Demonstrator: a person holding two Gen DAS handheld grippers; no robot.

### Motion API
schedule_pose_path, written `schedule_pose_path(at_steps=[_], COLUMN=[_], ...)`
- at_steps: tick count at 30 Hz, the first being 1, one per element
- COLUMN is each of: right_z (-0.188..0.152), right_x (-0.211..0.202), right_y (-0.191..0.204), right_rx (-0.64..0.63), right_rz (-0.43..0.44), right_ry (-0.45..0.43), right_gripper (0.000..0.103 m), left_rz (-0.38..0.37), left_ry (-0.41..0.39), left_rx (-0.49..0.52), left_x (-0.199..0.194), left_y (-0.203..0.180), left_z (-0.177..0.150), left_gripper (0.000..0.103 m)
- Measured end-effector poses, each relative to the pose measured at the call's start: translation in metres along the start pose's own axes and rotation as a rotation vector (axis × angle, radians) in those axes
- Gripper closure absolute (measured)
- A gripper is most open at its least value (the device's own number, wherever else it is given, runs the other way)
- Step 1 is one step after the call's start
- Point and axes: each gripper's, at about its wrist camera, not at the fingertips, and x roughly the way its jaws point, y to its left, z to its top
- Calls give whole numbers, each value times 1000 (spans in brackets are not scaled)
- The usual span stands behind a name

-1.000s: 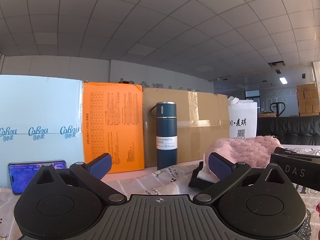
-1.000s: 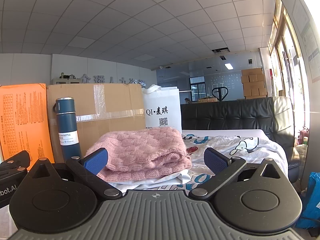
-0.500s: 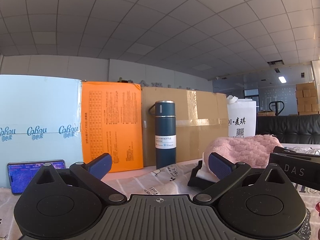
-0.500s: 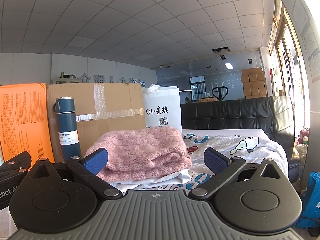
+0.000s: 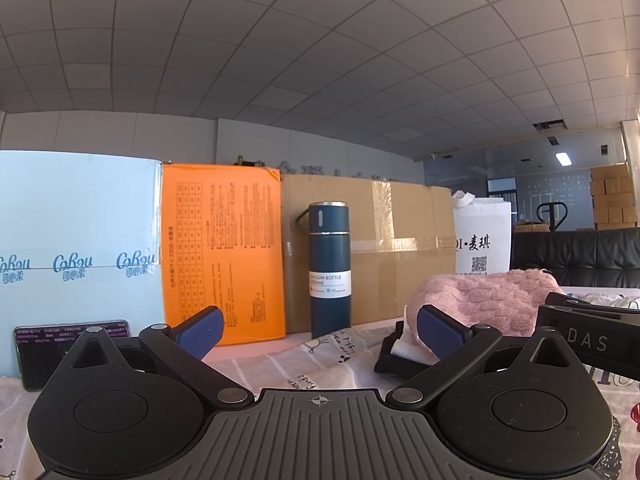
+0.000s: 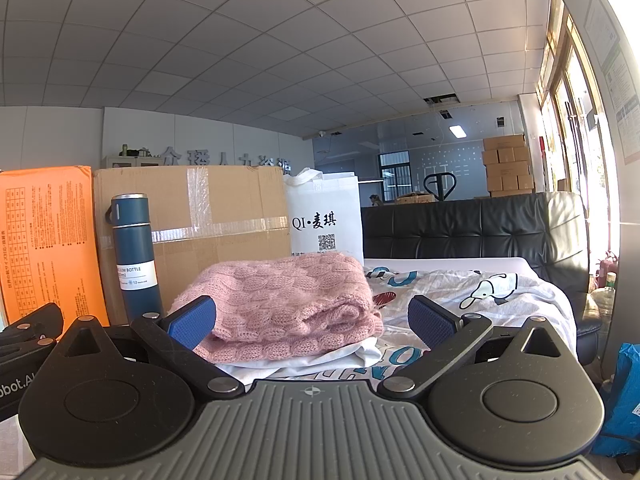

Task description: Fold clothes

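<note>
Left gripper [image 5: 318, 330] spread wide, empty; right gripper [image 6: 312, 318] likewise released; folded pink sweater [image 6: 288, 304] atop white garment [image 6: 320, 360] on printed tabletop [image 6: 480, 300], near far edge beside blue bottle [image 6: 134, 252].

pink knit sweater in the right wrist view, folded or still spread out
Folded. The pink knit sweater sits as a compact stack of layers with a rounded fold edge facing the camera, resting on a white garment.

Daylight floods in from the windows [image 6: 576, 92] at the right wrist view's right edge, blown out to white glare there. The left wrist view is dimmer and cooler, with a lit ceiling lamp [image 5: 563, 159] far back. Both are sharp, with fisheye bending at the edges and dark corners.
</note>
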Motion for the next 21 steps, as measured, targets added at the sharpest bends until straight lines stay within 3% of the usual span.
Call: schedule_pose_path(at_steps=[21], right_z=[0], right_x=[0], right_y=[0], right_rx=[0], right_rz=[0], right_ry=[0], right_gripper=[0], left_rz=[-6], left_ry=[-2], left_rx=[2], left_x=[0], left_y=[-2], left_z=[0], left_gripper=[0])
